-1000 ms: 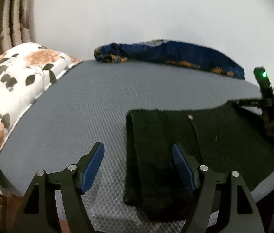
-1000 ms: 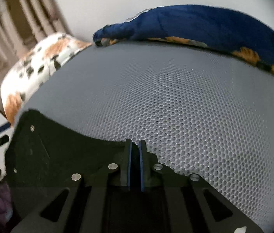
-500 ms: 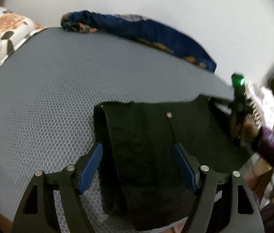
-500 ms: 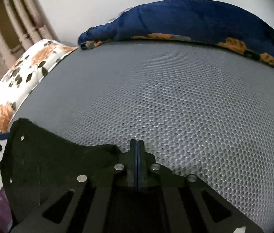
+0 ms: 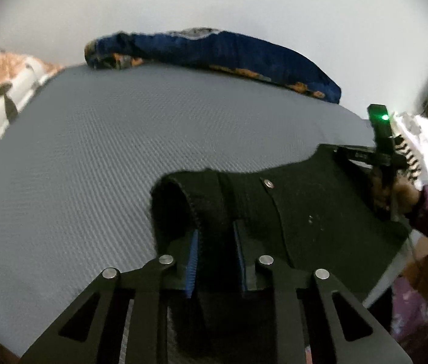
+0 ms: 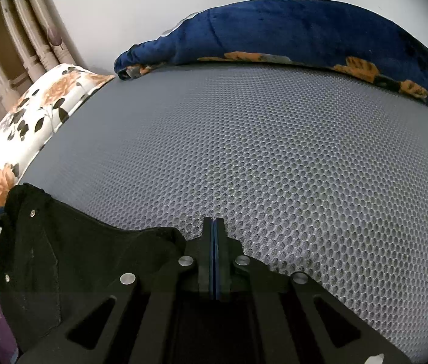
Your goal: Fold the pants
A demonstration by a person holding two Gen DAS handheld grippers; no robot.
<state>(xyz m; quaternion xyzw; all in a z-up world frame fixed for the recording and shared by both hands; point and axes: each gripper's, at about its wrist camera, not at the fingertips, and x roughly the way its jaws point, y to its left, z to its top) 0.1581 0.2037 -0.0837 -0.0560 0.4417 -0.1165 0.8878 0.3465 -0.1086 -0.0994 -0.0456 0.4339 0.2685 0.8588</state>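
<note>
Black pants lie on a grey mesh mattress, with a small metal button near the waist. My left gripper is closed on a thick folded edge of the pants at their left end. The right gripper shows at the far right of this view, held by a hand at the other corner of the pants. In the right wrist view the right gripper is shut on the edge of the pants, which hang to its left over the mattress.
A dark blue floral blanket lies rolled along the far edge by the white wall, also in the right wrist view. A white floral pillow sits at the left end. Curtains hang behind it.
My left gripper has moved forward and closed from wide open onto the folded left edge of the pants. The right gripper has stayed shut on its corner, moving only slightly.
</note>
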